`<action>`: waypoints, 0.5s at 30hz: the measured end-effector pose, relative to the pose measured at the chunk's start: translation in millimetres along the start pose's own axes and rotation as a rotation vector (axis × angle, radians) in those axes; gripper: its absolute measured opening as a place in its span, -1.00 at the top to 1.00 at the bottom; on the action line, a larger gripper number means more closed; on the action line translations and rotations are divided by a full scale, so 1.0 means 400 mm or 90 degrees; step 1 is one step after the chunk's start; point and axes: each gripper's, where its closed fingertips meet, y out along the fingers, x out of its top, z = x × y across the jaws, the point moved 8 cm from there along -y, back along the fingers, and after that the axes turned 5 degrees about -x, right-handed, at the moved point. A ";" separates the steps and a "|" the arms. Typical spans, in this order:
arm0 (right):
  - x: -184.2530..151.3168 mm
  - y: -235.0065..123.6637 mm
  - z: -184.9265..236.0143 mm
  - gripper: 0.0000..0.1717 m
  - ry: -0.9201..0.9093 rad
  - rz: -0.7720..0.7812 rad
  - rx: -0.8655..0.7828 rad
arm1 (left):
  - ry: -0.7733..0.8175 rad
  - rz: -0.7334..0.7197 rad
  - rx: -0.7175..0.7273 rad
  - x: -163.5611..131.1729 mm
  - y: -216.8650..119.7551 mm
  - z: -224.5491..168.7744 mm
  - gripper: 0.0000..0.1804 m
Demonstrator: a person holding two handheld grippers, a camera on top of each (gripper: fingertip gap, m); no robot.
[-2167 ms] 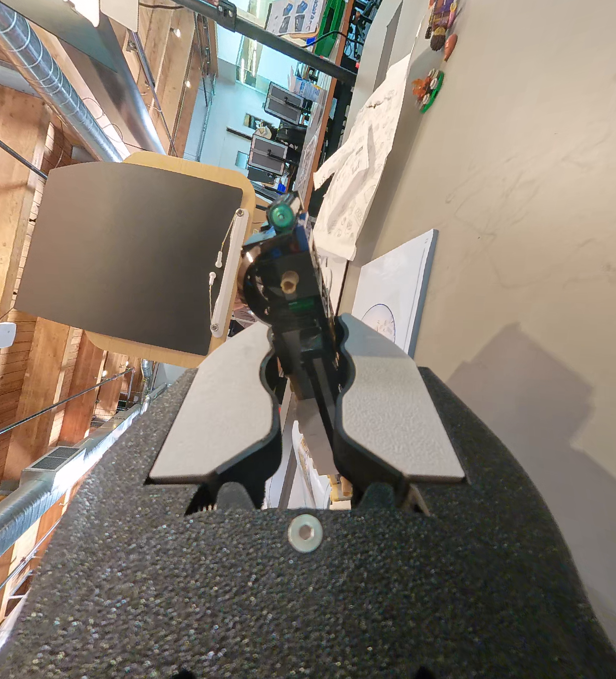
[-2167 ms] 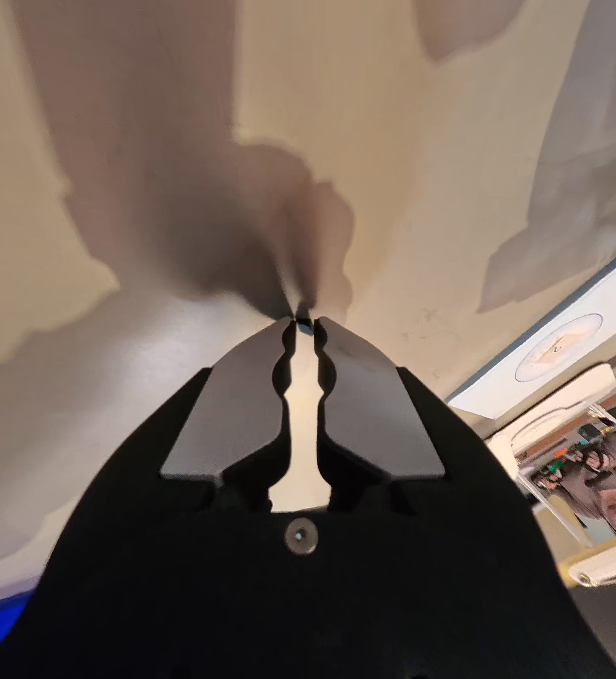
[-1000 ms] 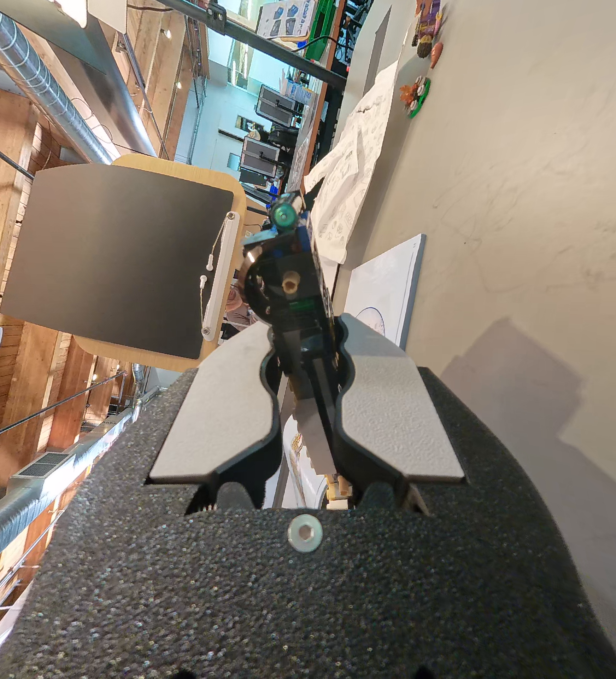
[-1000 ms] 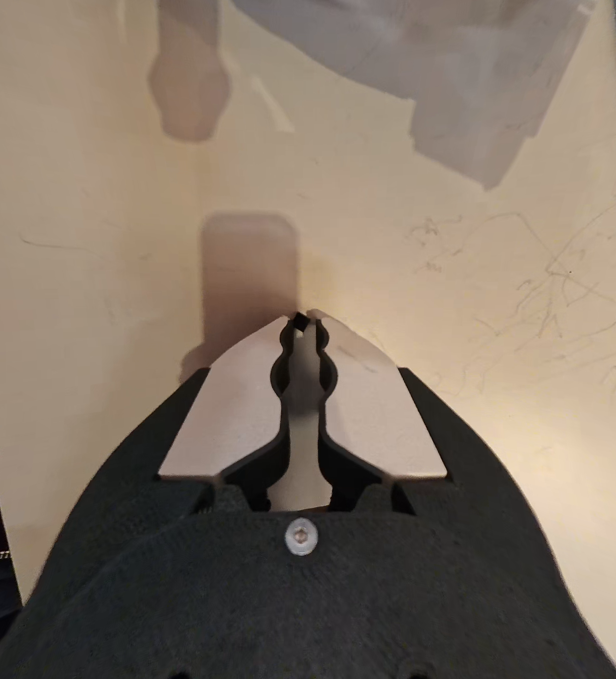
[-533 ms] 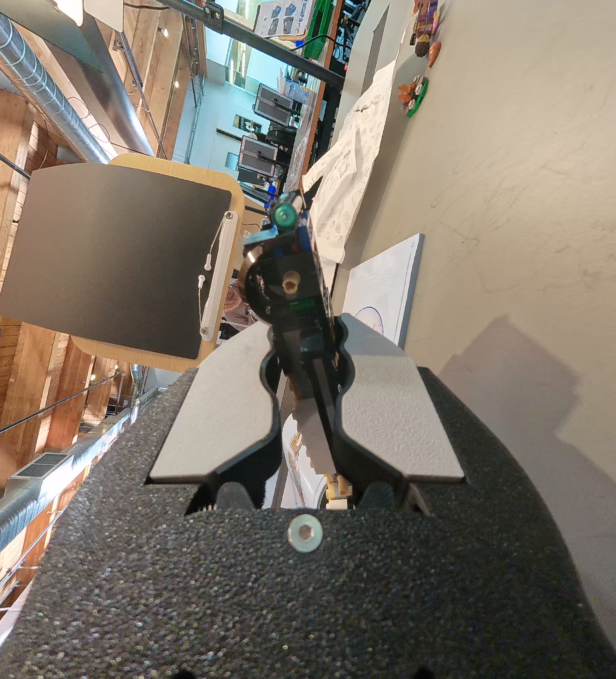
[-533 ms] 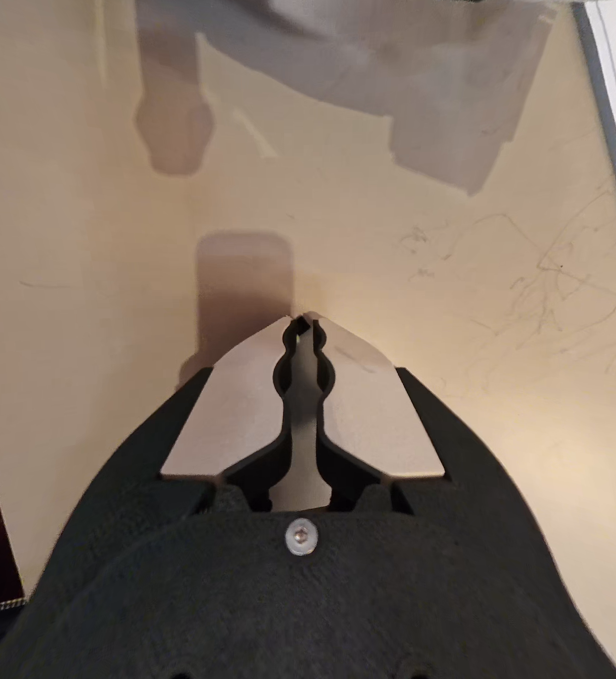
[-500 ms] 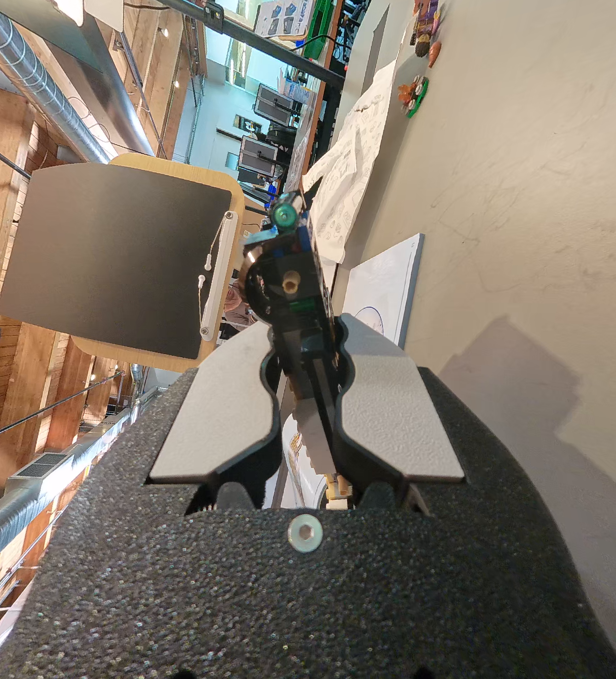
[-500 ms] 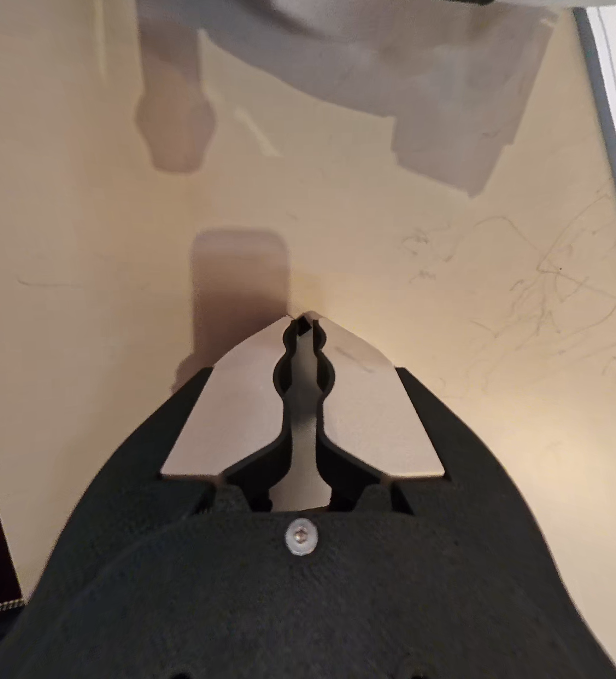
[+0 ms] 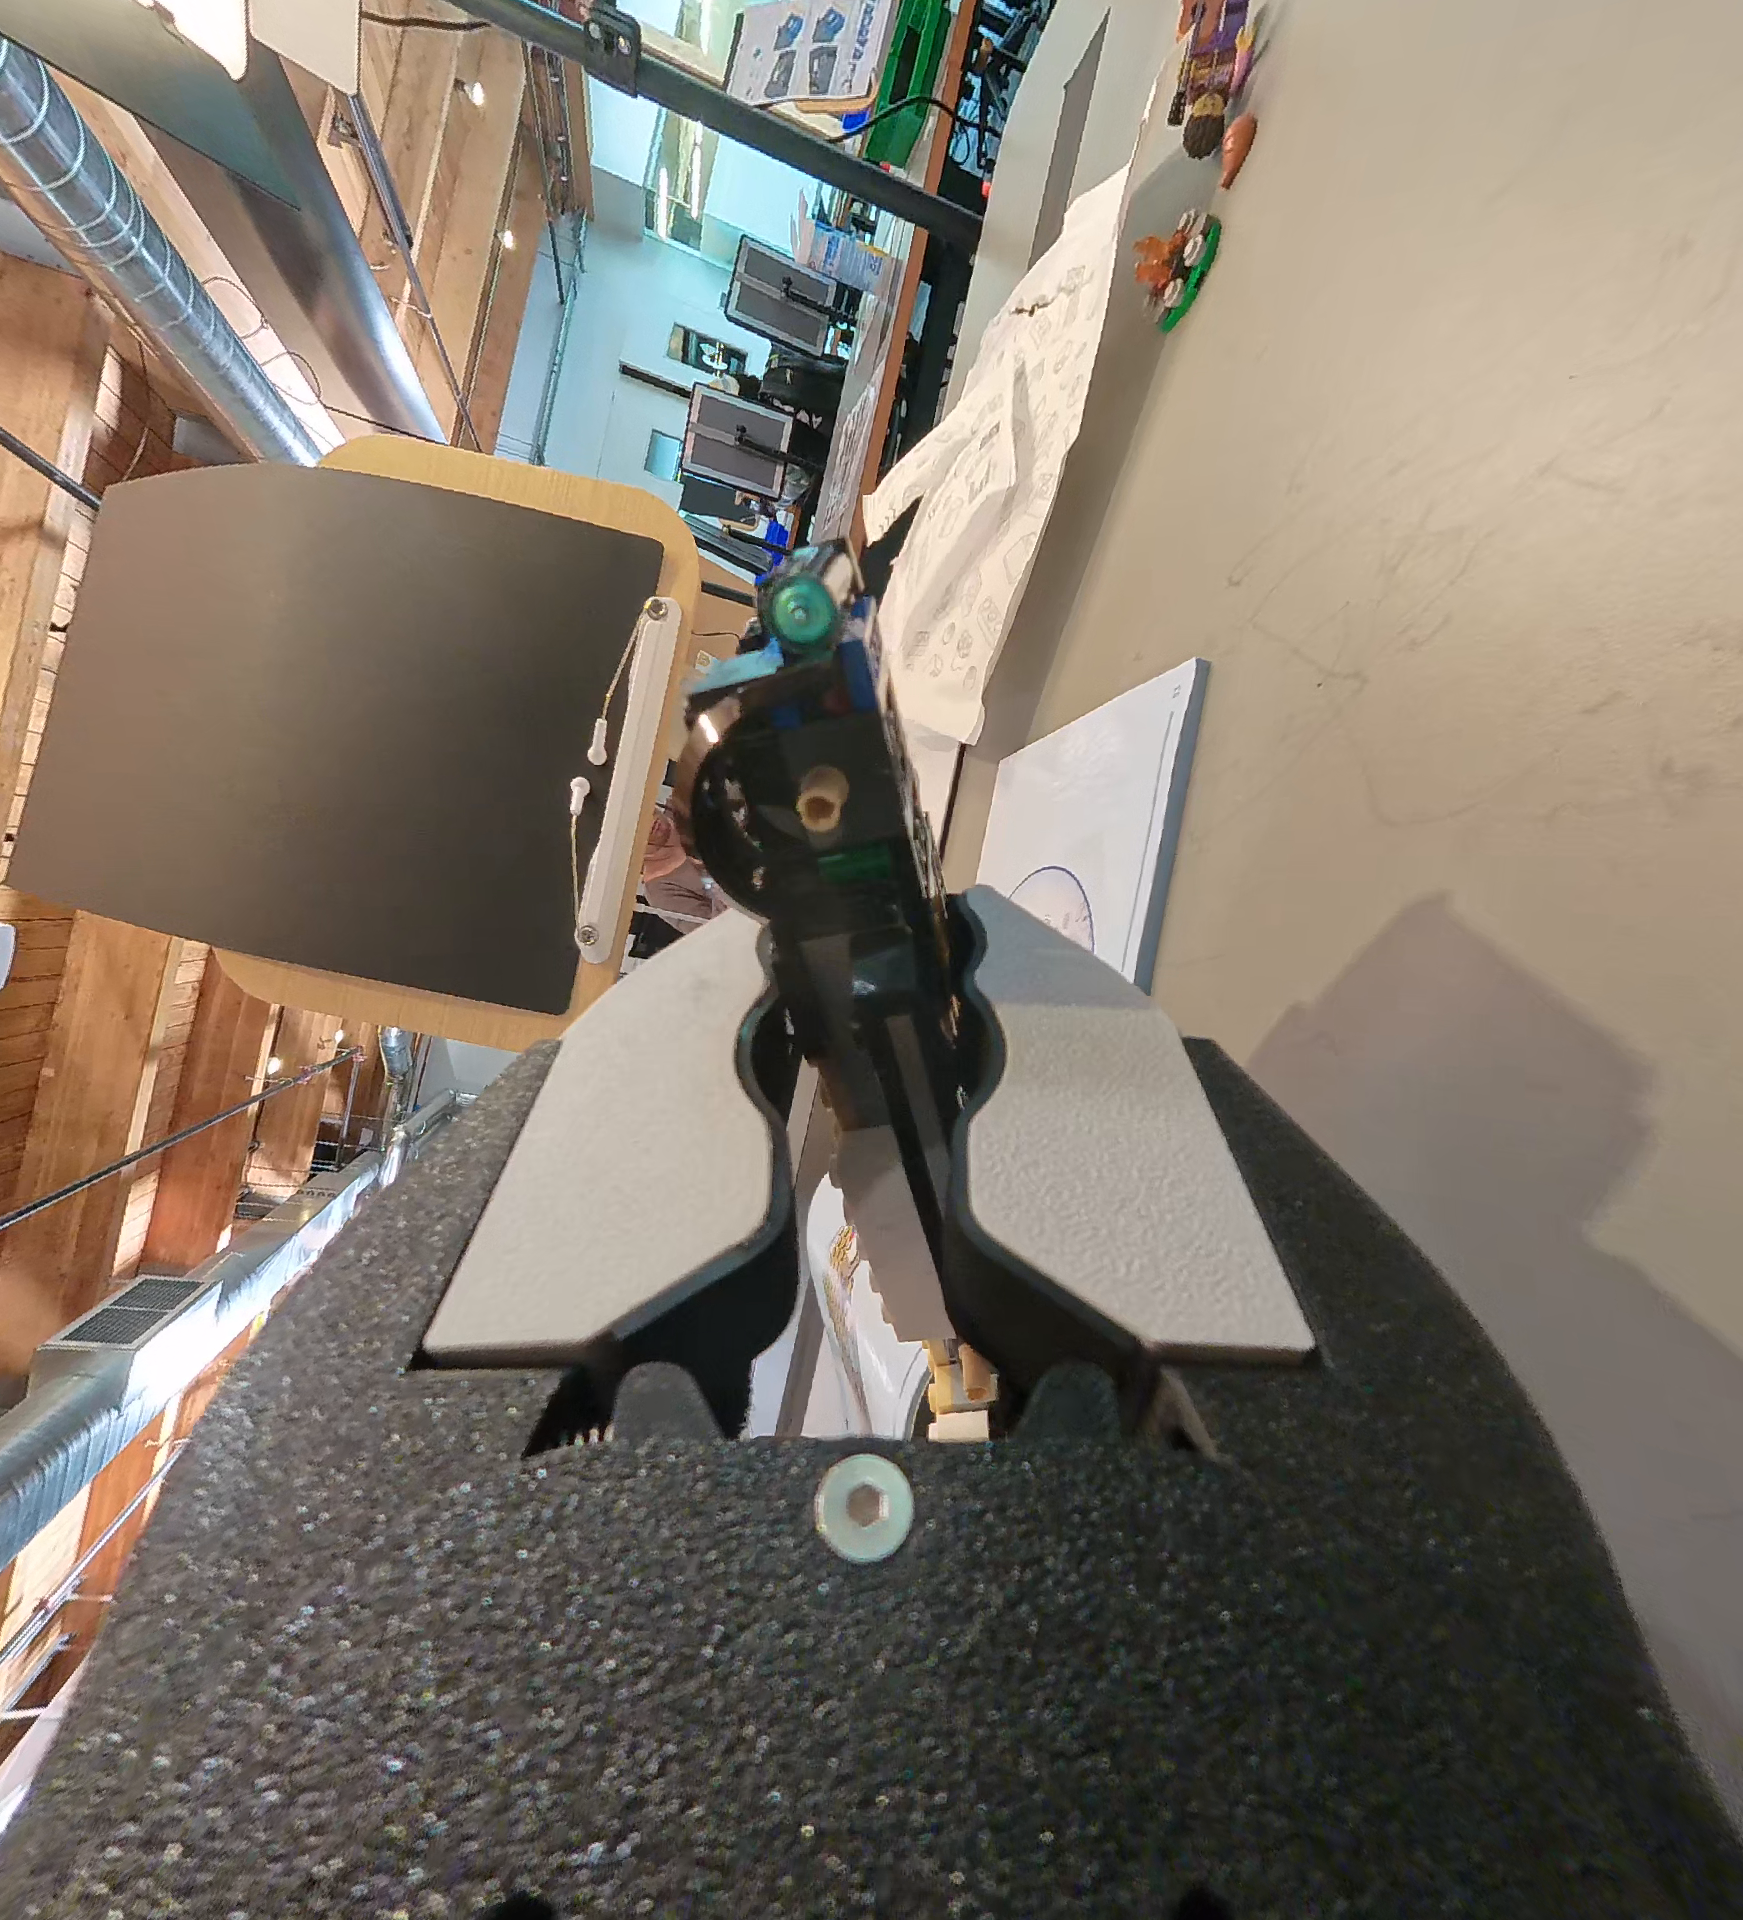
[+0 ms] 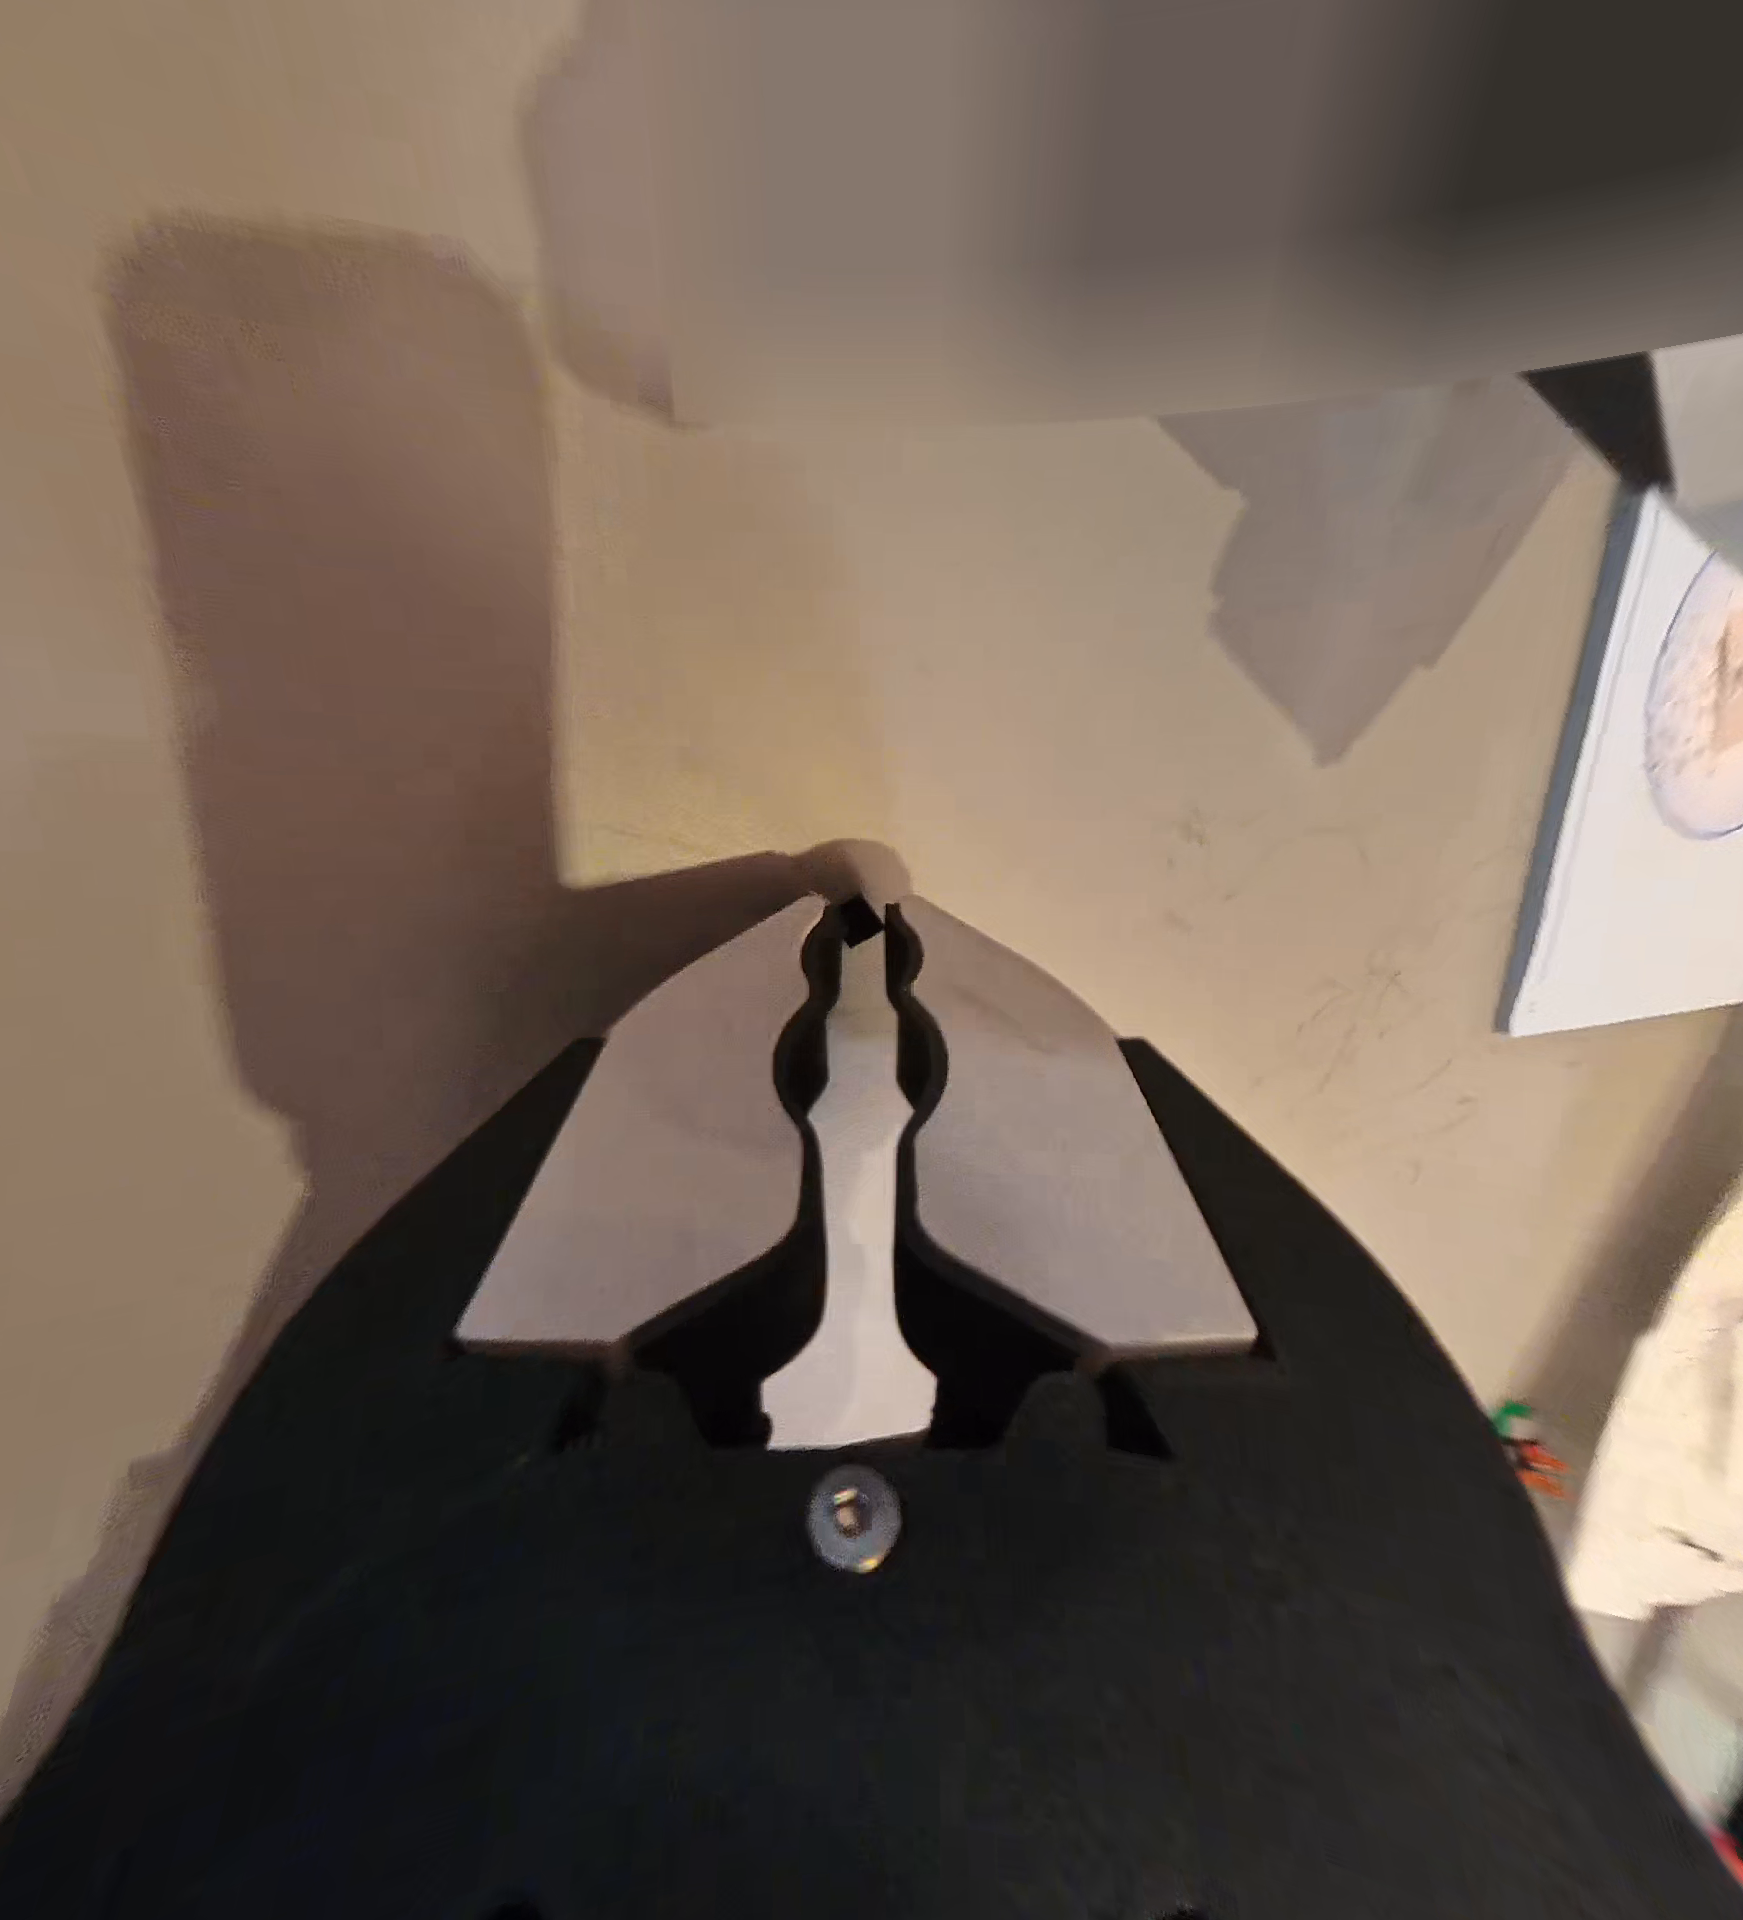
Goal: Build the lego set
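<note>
My left gripper (image 9: 867,920) is shut on a black toy-brick model (image 9: 825,800), which sticks out past the fingertips. The model has a green round piece (image 9: 799,613) at its far end, blue parts and a tan pin. It is held in the air beside the beige table (image 9: 1469,623). My right gripper (image 10: 859,920) is shut on a small black piece (image 10: 859,925), pinched at the very fingertips close above the beige table (image 10: 1054,727).
A white board with a round drawing (image 9: 1085,821) lies on the table and also shows in the right wrist view (image 10: 1656,831). Beyond it lie a printed paper sheet (image 9: 1002,499) and small toy figures (image 9: 1173,265). A black-backed chair (image 9: 327,727) stands beside the table. A cream cloth (image 10: 1729,1351) lies at the right.
My right gripper has swung across the table, its fingers closing a little on the small black piece, which stays at the tips. The left gripper has hardly moved.
</note>
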 end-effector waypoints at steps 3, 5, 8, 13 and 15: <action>0.015 -0.005 0.019 0.91 -0.111 0.032 -0.044 | -0.001 0.000 0.004 -0.001 0.000 0.004 0.69; 0.024 -0.009 0.035 0.91 -0.187 0.053 -0.069 | -0.002 -0.001 0.005 -0.002 -0.003 0.005 0.69; 0.034 -0.016 0.055 0.91 -0.251 0.067 -0.081 | 0.001 0.000 0.006 -0.001 -0.001 0.004 0.69; 0.039 -0.029 0.072 0.91 -0.247 0.047 -0.050 | 0.004 0.001 0.011 0.001 -0.002 0.009 0.69; 0.039 -0.031 0.076 0.91 -0.239 0.038 -0.049 | 0.006 0.001 0.013 0.001 -0.005 0.010 0.69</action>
